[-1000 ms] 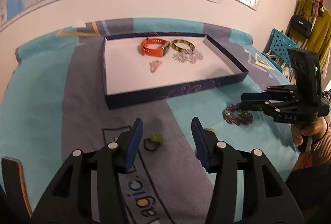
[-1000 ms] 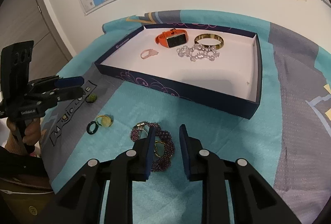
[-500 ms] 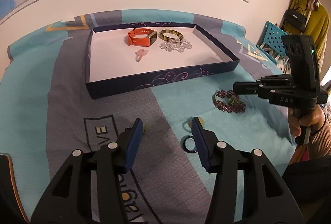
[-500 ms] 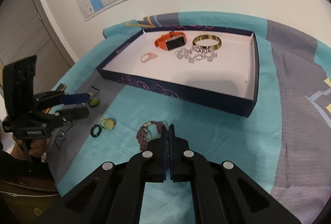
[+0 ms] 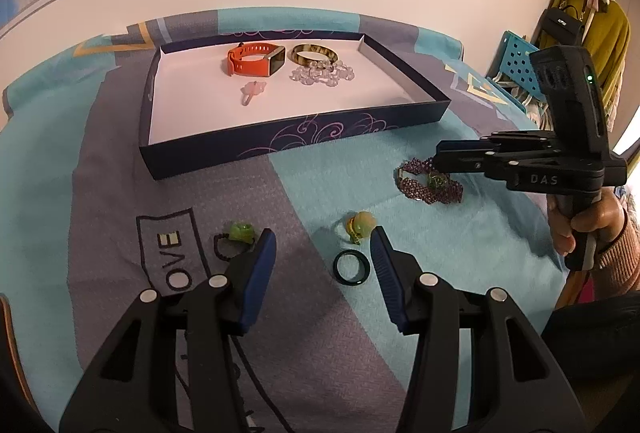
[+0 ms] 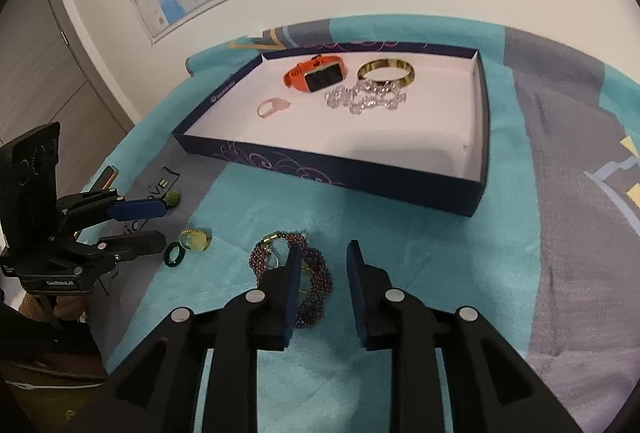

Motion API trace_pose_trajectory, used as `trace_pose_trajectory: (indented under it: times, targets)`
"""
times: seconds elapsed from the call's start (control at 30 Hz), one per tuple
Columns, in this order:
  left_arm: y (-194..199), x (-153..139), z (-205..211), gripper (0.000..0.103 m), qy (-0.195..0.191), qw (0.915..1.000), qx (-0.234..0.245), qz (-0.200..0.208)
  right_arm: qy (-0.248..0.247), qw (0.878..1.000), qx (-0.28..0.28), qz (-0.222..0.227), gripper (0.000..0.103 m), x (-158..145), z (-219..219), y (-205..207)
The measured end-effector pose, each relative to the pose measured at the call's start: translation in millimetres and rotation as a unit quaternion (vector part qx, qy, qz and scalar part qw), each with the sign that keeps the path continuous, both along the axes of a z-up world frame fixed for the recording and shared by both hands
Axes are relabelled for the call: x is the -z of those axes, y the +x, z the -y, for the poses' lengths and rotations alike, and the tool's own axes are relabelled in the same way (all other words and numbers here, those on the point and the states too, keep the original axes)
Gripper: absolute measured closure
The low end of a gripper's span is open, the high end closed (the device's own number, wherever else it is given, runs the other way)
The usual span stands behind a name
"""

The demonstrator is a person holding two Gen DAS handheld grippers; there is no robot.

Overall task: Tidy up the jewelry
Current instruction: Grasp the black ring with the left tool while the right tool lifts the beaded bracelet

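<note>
A purple bead bracelet (image 5: 430, 183) lies on the teal blanket. My right gripper (image 6: 323, 253) hovers just above it with its jaws opening and nothing between the pads. The bracelet (image 6: 318, 287) sits partly behind its left finger. My left gripper (image 5: 322, 237) is open and low over the blanket. A dark green ring (image 5: 351, 272) and a yellow-green ring (image 5: 360, 227) lie by its right finger. A green-stone ring (image 5: 240, 233) lies by its left finger. Behind stands the dark blue tray (image 5: 280, 145) with an orange watch (image 5: 254, 61), gold bangle (image 5: 314, 53), clear bead bracelet (image 5: 322, 73) and pink ring (image 5: 252, 91).
The tray's white floor (image 6: 400, 129) is bare in its near half. A wall with a map rises behind the bed. Bags and a blue crate (image 5: 516, 61) stand at the far right. A hand (image 5: 580, 221) holds the right gripper's handle.
My right gripper shut with nothing in it and has come apart again over the purple bracelet. The left wrist view has swung right, so the dark and yellow-green rings now lie by my right finger.
</note>
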State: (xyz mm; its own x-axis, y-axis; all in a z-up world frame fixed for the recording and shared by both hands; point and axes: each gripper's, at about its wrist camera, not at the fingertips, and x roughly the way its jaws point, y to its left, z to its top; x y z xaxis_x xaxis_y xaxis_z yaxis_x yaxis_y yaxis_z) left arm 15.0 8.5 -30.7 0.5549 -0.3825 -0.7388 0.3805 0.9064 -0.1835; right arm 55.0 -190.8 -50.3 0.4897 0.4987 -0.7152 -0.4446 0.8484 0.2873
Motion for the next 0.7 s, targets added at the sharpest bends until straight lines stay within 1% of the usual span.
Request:
trace_pose_trajectory:
  times: [0.03,0.07,0.1,0.13,0.27,0.37,0.63,0.7]
  targets:
    - [0.3,0.2,-0.1,0.054,-0.001,1.0,0.0,-0.001,-0.005,1.0,-0.003,-0.001,0.081,1.8,-2.6,1.4]
    - [0.3,0.2,0.2,0.054,-0.001,1.0,0.0,-0.001,-0.011,1.0,-0.006,-0.001,0.083,3.0,-5.2,1.4]
    - [0.1,0.0,0.8,0.054,-0.001,1.0,0.001,-0.001,-0.015,1.0,-0.008,0.002,0.093,3.4,-7.0,0.8]
    - [-0.2,-0.3,1.5,0.055,0.0,1.0,0.002,-0.001,-0.016,1.0,-0.012,0.001,0.099,4.0,-8.4,0.7]
    - [-1.2,0.1,3.5,0.054,0.001,1.0,0.006,-0.001,-0.012,1.0,-0.013,0.004,0.101,3.4,-8.8,-1.8]
    - [-1.8,0.3,3.7,0.054,0.0,1.0,0.008,-0.002,-0.006,1.0,-0.014,0.013,0.102,-1.3,-8.2,-6.9]
    - [-8.5,0.7,9.1,0.055,0.009,0.9996,0.026,-0.001,0.018,0.999,-0.019,0.047,0.102,-26.3,-8.0,-23.1]
    - [-10.5,1.4,10.9,0.056,0.014,0.9994,0.032,-0.002,0.022,0.998,-0.021,0.054,0.102,-31.3,-8.3,-26.3]
